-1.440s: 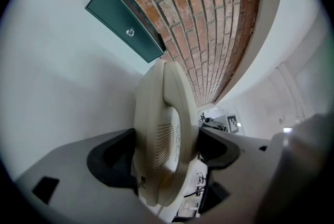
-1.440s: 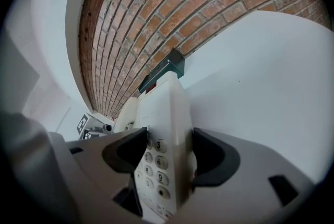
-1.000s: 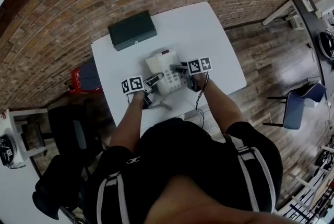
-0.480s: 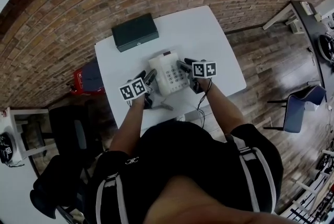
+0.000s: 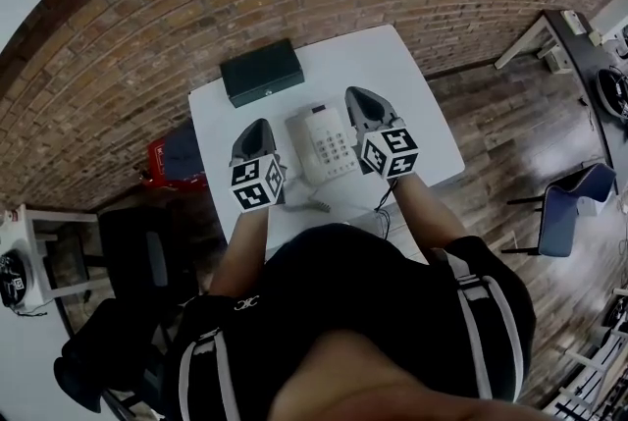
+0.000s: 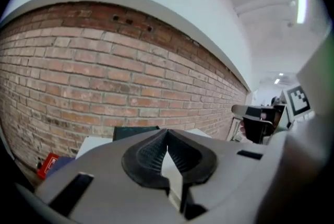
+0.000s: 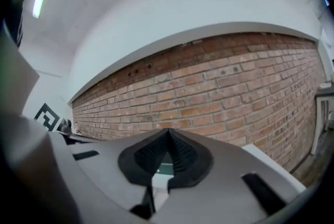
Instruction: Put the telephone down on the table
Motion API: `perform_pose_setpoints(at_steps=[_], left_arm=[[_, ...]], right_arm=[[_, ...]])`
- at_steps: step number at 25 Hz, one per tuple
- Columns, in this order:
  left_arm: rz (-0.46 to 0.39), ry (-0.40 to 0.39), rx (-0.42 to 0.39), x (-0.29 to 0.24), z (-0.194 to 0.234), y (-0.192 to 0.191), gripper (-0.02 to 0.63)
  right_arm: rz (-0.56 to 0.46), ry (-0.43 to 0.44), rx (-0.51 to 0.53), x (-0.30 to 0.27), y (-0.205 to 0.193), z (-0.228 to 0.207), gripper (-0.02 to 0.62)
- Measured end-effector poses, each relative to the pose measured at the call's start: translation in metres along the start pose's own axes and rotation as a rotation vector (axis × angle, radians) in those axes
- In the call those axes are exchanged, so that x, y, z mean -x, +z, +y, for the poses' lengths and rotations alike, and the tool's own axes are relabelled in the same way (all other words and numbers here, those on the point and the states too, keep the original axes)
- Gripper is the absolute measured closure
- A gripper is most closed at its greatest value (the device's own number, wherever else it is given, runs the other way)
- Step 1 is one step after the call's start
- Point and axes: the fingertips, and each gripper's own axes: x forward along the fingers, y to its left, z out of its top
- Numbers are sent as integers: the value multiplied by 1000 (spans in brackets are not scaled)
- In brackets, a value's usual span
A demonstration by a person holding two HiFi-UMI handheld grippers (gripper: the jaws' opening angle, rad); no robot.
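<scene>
The white telephone (image 5: 324,146) with its keypad up lies flat on the white table (image 5: 412,115), and its cord (image 5: 319,204) trails toward the near edge. My left gripper (image 5: 257,127) hovers above the table just left of the phone, shut and holding nothing. To the phone's right my right gripper (image 5: 355,96) is likewise raised, shut and empty. In the left gripper view the left gripper (image 6: 167,132) has its jaws pressed together and faces the brick wall. The right gripper (image 7: 168,130) in the right gripper view also shows its jaws closed against each other.
A dark green box (image 5: 261,72) sits at the table's far edge, also seen as the box (image 6: 135,132) beyond the left jaws. A red item (image 5: 160,160) and a black chair (image 5: 137,252) are on the floor at left. A blue chair (image 5: 569,203) stands at right.
Both grippers lifted away from the telephone's sides, rolled upright and went from open to shut. The telephone stayed on the table.
</scene>
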Motion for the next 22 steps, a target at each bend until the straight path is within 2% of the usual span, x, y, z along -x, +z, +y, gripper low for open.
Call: perform_pose_setpoints(at_steps=[4,7,12,15,18,22], left_arm=[[-68,6,-92,20,-17,40,601],[-112,10,-102,32,-23,60,601],[-130,7,-119,40,-31,66,601],[-128,6,-83,41,-30,65,601],[-143,29,-50,43,-22,66,601],[-147,38,-63,46,-17,66,601]], right_arm=[[-120,-30,64,16,49,19,597],[-152,-66,92,26,64,28,597],[-136,-71,107,27,58,34,597],[-132,-74,148,27,55,39,597],[-129,-65,135,27,54,42,597],[-129,-62,118,26,52,44,597]])
